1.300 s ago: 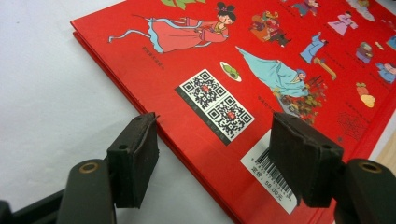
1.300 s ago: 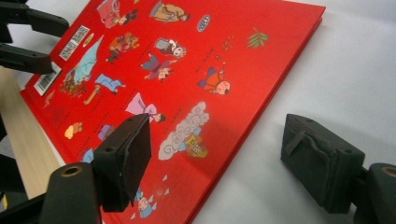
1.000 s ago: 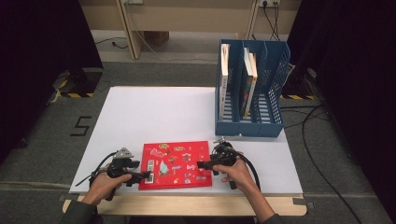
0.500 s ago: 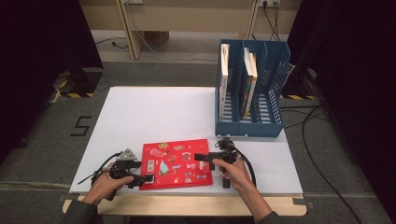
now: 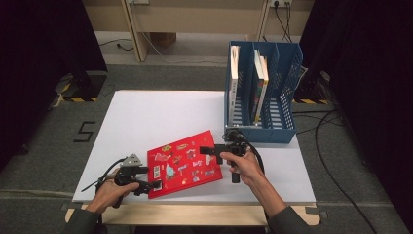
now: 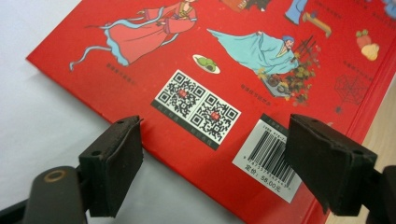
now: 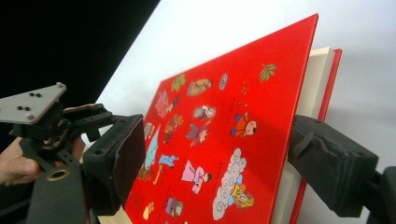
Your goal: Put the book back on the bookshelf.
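A red picture book (image 5: 182, 163) lies on the white table (image 5: 146, 117), its right edge raised off the surface. My right gripper (image 5: 207, 151) is open at that edge, turned on its side, with one jaw over the cover and one under the back. In the right gripper view the red picture book (image 7: 210, 140) slants between the wide jaws of the right gripper (image 7: 217, 163). My left gripper (image 5: 151, 185) is open at the book's near left corner. The left gripper view has the barcode (image 6: 271, 158) and QR codes between the jaws of the left gripper (image 6: 215, 172).
A blue file rack (image 5: 260, 131) stands at the table's back right, just beyond my right hand, with upright books (image 5: 260, 83) in its slots. The wooden front edge (image 5: 195, 214) of the table runs below both hands. Cables trail on the floor at right.
The book's right side has come up and swung toward the rack along with my right gripper. My left gripper has stayed near the book's near left corner.
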`<state>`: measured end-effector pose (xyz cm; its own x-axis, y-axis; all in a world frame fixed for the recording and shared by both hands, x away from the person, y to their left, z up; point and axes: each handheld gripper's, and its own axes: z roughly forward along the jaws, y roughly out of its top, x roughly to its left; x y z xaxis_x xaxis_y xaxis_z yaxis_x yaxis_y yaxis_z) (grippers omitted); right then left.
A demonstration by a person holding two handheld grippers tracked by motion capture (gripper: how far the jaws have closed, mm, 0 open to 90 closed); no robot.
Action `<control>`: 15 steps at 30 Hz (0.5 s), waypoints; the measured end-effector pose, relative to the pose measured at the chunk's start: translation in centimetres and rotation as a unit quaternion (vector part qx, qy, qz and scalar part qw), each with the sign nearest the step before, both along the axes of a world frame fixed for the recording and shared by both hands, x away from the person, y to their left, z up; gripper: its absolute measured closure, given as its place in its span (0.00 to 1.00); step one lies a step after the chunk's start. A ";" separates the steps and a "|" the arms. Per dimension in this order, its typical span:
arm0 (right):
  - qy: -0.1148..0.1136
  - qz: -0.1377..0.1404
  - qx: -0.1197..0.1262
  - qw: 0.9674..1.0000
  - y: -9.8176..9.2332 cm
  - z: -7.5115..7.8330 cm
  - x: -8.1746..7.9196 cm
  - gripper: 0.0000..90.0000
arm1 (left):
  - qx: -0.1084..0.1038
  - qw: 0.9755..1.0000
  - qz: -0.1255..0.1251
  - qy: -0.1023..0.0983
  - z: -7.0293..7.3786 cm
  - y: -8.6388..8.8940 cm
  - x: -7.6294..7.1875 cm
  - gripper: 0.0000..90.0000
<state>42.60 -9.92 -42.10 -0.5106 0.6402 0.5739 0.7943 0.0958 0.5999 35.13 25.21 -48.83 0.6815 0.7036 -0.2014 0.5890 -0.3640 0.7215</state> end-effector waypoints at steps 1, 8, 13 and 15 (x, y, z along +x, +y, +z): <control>-0.006 0.005 -0.006 1.000 0.2 0.6 0.1 0.23 | -0.003 1.000 -0.001 -0.001 0.0 0.0 0.0 0.21; -0.032 0.020 -0.030 0.999 2.0 4.1 0.6 0.25 | -0.040 0.998 -0.026 -0.029 0.8 -1.9 -0.2 0.25; -0.041 0.029 -0.054 0.997 2.8 5.1 0.7 0.25 | -0.042 0.998 -0.032 -0.033 1.3 -3.0 0.1 0.20; -0.033 0.028 -0.043 0.998 2.9 5.2 0.9 0.26 | -0.057 0.997 -0.030 -0.037 1.1 -2.5 -0.1 0.21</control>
